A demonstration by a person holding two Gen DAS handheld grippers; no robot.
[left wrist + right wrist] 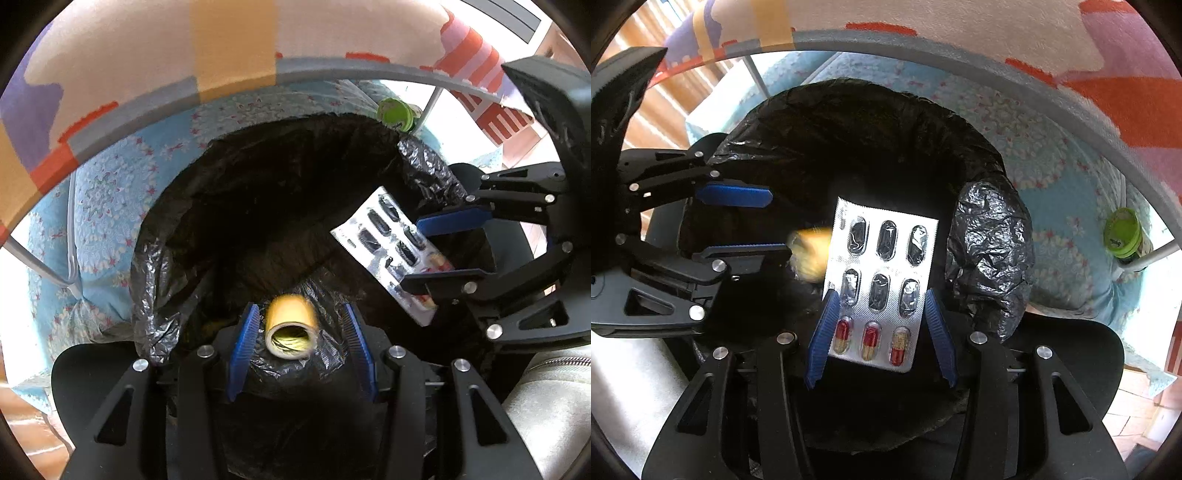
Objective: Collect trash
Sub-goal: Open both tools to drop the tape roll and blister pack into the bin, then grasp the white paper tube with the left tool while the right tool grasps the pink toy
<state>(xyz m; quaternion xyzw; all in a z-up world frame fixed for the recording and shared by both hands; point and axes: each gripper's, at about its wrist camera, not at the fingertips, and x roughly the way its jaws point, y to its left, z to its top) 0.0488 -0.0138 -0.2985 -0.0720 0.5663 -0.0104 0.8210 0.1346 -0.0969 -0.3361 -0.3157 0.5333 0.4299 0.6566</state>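
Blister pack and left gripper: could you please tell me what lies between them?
A blurred yellow roll, seen in the right wrist view.

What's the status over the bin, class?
Left gripper fingers open, yellow roll loose between them. Right gripper open, pill pack between fingers, untouched. Both above black bin bag. Nothing in the way.

Both grippers hang over the mouth of the bag-lined bin (pixel 177 236), the left gripper (pixel 300 334) beside the right gripper (pixel 881 325). A tape roll (pixel 291 328) sits between the left's fingers, a blister pack (pixel 882 280) between the right's (neither looks pressed). Behind the bin runs a table edge (pixel 332 74); a capped jar (pixel 1123 232) stands beside a table leg.
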